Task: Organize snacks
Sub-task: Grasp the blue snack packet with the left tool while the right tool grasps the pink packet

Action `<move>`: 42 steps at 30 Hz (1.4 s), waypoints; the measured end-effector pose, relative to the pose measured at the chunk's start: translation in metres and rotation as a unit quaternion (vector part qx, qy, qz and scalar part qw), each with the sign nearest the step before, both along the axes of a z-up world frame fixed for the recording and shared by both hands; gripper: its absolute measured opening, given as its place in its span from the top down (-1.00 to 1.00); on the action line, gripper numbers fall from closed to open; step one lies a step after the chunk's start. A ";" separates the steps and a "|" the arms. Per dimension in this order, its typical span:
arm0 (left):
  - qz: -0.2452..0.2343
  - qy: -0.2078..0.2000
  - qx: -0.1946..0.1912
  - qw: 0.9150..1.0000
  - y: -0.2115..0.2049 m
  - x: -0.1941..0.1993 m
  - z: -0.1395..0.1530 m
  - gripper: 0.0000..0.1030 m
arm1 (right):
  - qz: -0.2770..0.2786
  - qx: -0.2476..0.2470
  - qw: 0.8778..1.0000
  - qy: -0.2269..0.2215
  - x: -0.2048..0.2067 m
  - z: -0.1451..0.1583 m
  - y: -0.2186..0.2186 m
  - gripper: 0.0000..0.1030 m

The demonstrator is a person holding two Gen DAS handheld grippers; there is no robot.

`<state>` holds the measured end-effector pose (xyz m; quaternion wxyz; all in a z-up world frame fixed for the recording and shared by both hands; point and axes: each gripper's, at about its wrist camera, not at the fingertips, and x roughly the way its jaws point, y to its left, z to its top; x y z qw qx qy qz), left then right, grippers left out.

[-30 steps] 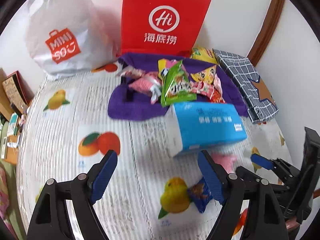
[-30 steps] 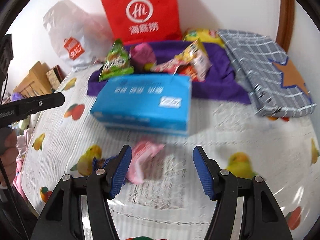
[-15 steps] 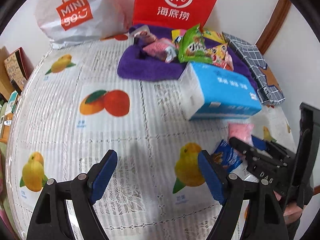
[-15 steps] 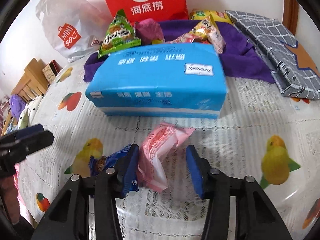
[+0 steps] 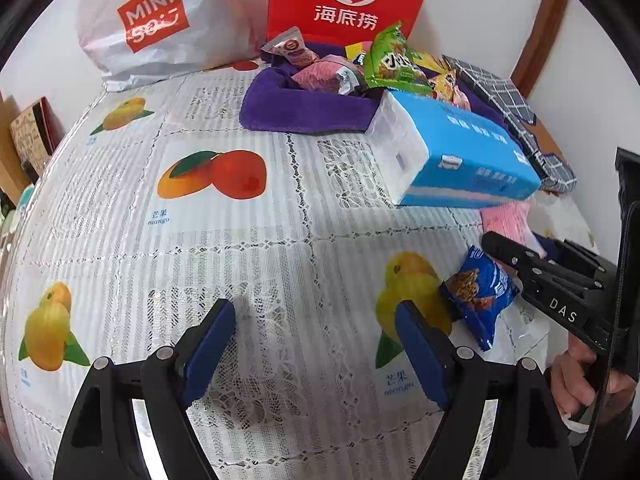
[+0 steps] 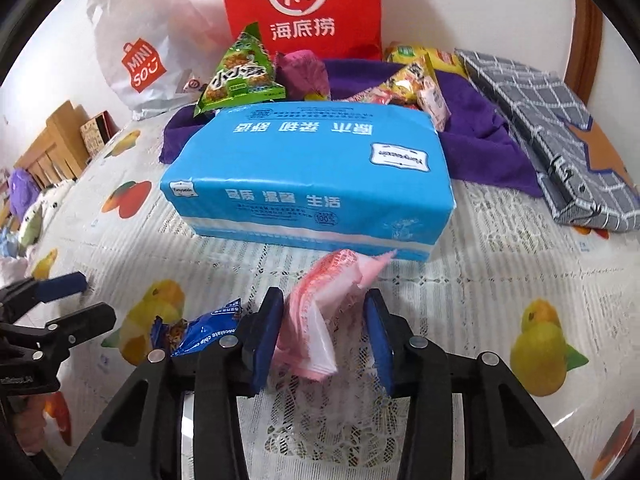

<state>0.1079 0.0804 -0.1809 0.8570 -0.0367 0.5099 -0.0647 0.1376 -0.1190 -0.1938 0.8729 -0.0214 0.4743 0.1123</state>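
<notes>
A: Left wrist view. Which surfaces and large items are shown?

B: A table covered by a fruit-printed lace tablecloth [image 5: 248, 248] is shown. At its far edge a white MINISO bag [image 5: 160, 24] and a red Hi bag [image 5: 348, 0] are stood against the wall. A purple towel [image 5: 304, 108] is laid in front of the red bag, and a grey checked case [image 5: 516, 120] is seen to its right.

A: What is placed nearer the cameras?

B: A blue tissue pack [image 6: 312, 176] is laid just in front of the towel, its long side turned to the right wrist camera.

A: Where are the snacks located?

B: Most are piled on the towel: a green packet [image 6: 240, 76] is propped upright at the left, a magenta packet [image 6: 304, 72] is set beside it, and yellow and red packets [image 6: 416, 80] are gathered at the right. Two are left on the cloth in front of the tissue pack: a pink snack packet [image 6: 324, 312] and, just to its left, a blue chocolate chip packet [image 5: 480, 292].

A: How is the right gripper described?

B: The right gripper [image 6: 326, 344] is partly closed around the pink snack packet. The left pad is pressed against the wrapper; contact at the right pad cannot be confirmed, so a firm grasp cannot be told.

A: And the left gripper?

B: The left gripper [image 5: 316, 344] is held wide open above bare cloth, with nothing between its pads. The blue chocolate chip packet is seen just beyond its right finger.
</notes>
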 end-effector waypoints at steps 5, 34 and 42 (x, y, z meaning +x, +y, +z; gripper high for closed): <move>-0.009 0.012 0.007 1.000 -0.001 0.004 0.001 -0.59 | -0.009 -0.010 1.000 -0.017 -0.002 -0.001 0.000 0.18; -0.094 0.026 -0.040 0.994 0.001 0.033 0.003 -0.60 | -0.093 -0.021 0.995 -0.019 -0.026 0.019 -0.023 0.37; -0.107 0.022 -0.077 0.991 -0.009 0.038 0.002 -0.76 | -0.121 -0.008 0.992 -0.023 -0.034 0.029 -0.049 0.37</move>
